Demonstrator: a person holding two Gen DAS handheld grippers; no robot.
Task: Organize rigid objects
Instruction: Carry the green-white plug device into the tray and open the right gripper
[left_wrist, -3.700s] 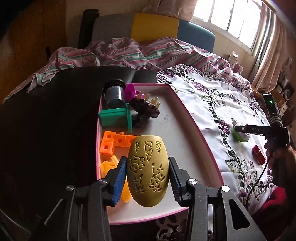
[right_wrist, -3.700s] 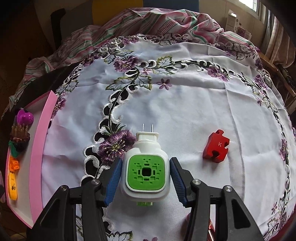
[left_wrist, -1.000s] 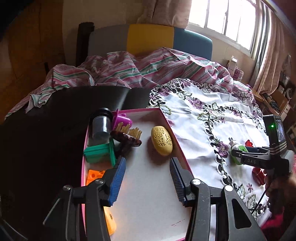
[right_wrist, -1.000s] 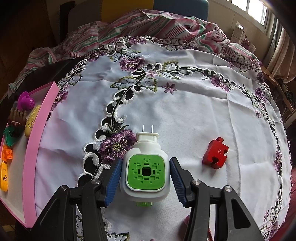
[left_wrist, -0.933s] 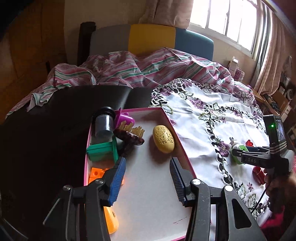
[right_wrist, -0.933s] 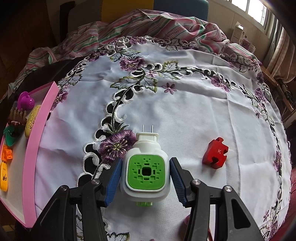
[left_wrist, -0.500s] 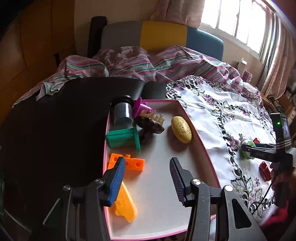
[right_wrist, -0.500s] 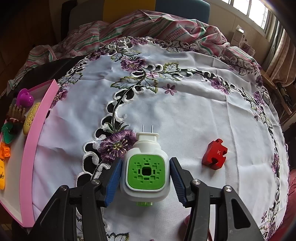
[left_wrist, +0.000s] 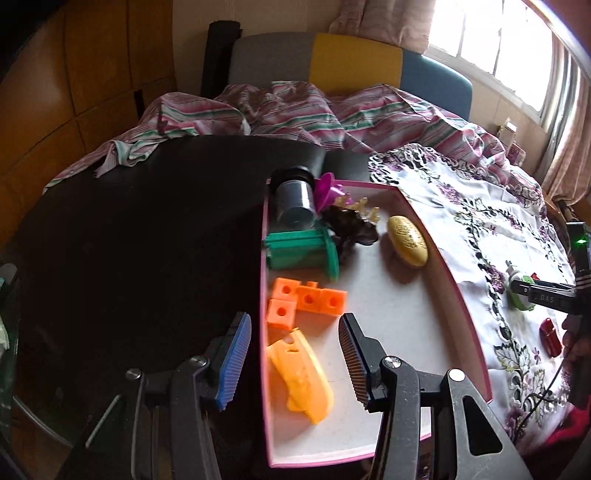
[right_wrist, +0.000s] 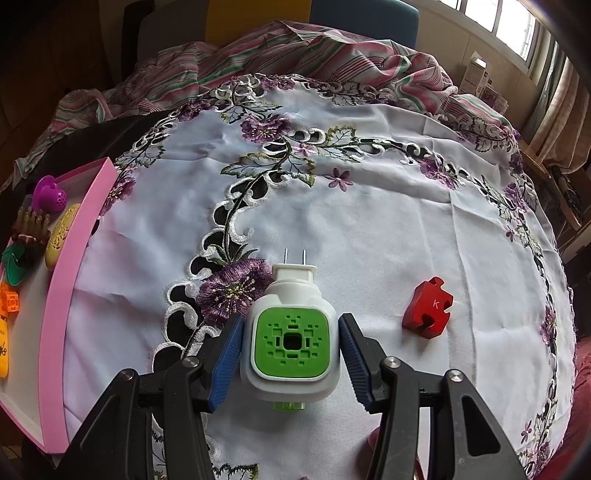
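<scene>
Gripping a white-and-green plug-in device (right_wrist: 291, 339) between its jaws, the right gripper (right_wrist: 291, 354) hangs over the embroidered cloth (right_wrist: 369, 206), a red puzzle piece (right_wrist: 427, 308) nearby. The left gripper (left_wrist: 293, 360) hovers over the pink tray (left_wrist: 448, 291), jaws apart and empty, above the orange blocks (left_wrist: 306, 301); a gold egg-shaped case (left_wrist: 407, 240) lies farther in.

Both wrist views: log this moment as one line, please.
left gripper: jaws open, empty, over pink tray | right gripper: jaws closed on white-and-green plug-in device | red puzzle-piece block: on embroidered tablecloth
</scene>
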